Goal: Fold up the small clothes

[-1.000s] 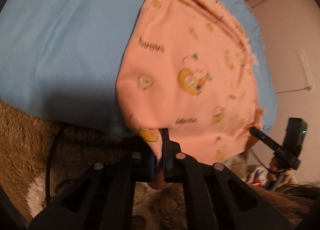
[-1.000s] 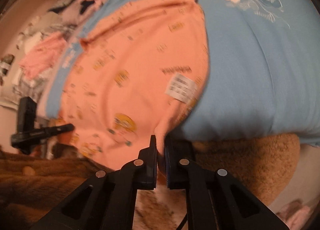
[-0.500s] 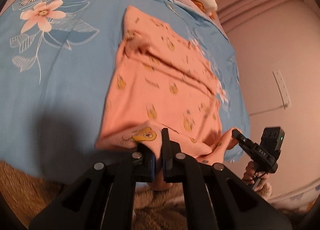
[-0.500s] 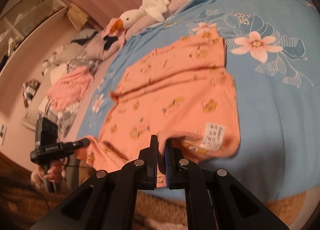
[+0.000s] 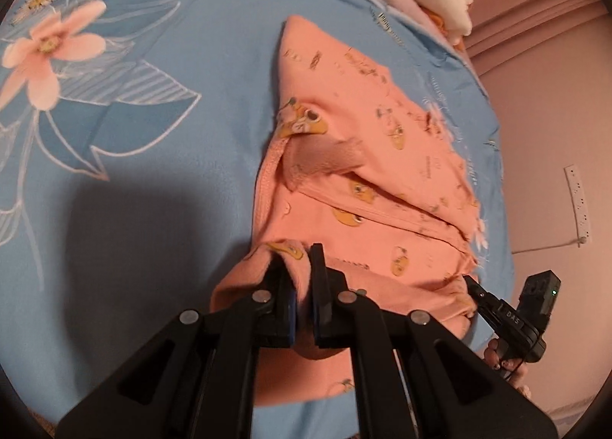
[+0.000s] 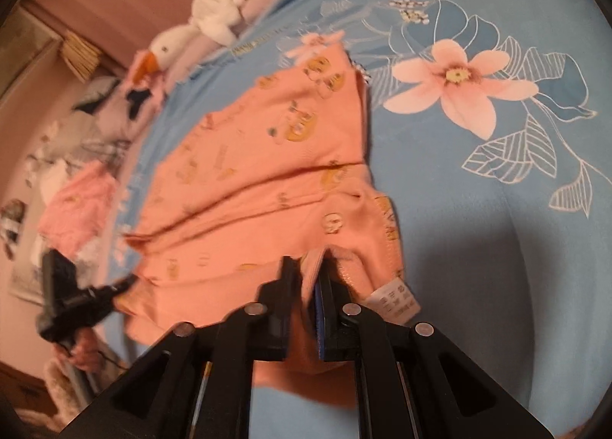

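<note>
A small orange garment (image 5: 382, 179) printed with yellow cartoon figures lies on the blue floral bedspread (image 5: 134, 133); it also shows in the right wrist view (image 6: 267, 179). My left gripper (image 5: 302, 270) is shut on its near left hem corner and holds that edge lifted and doubled forward over the cloth. My right gripper (image 6: 310, 278) is shut on the near right hem corner, beside a white care label (image 6: 394, 301). Each gripper shows in the other's view: the right gripper at the left wrist view's edge (image 5: 470, 282), the left gripper in the right wrist view (image 6: 128, 280).
A white plush goose (image 6: 214, 18) lies at the far end of the bed. A pink garment (image 6: 76, 205) and other clothes lie heaped beyond the bed's left side. A pink wall with a power strip (image 5: 577, 205) stands to the right.
Both grippers have carried the garment's near hem up and forward over the bed. The cloth hung over the bed's edge before; now its lower part lies doubled over the rest.
</note>
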A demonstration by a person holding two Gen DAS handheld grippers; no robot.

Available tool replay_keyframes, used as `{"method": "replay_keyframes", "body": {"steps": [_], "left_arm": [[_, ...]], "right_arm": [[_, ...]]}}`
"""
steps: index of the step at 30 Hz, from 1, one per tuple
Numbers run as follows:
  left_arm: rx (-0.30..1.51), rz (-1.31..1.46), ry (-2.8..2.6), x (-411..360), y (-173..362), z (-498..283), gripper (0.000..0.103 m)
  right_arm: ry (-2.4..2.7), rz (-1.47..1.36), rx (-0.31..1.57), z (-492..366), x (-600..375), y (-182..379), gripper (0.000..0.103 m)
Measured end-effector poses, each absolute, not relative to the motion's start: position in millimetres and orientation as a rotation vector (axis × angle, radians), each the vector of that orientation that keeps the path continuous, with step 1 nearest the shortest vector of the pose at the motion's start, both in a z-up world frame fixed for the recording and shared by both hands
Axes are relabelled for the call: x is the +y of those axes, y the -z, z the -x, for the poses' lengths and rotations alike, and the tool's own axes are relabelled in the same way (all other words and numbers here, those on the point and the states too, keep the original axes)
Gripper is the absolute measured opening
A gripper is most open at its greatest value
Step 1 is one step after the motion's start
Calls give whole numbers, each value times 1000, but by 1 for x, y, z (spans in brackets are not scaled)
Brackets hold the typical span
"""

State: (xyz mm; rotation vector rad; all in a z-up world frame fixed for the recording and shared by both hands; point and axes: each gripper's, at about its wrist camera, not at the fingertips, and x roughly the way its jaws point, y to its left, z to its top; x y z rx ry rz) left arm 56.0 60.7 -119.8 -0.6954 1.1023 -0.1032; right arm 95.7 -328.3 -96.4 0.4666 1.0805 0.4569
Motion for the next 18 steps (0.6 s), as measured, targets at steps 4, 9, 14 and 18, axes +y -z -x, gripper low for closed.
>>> {"method": "replay_keyframes", "body": {"steps": [4, 9, 14, 18], "left_arm": [[1101, 719, 119, 65, 118, -59, 6], [1069, 747, 117, 74, 102, -51, 13], [1014, 696, 86, 72, 77, -30, 27], [954, 576, 29, 66, 57, -13, 31]], "right_arm": [[-455, -483, 1075, -97, -332, 96, 8], [-396, -431, 1023, -90, -342, 78, 20], [-365, -297, 929, -74, -342, 52, 42], [-485, -285, 918, -59, -328, 43, 42]]}}
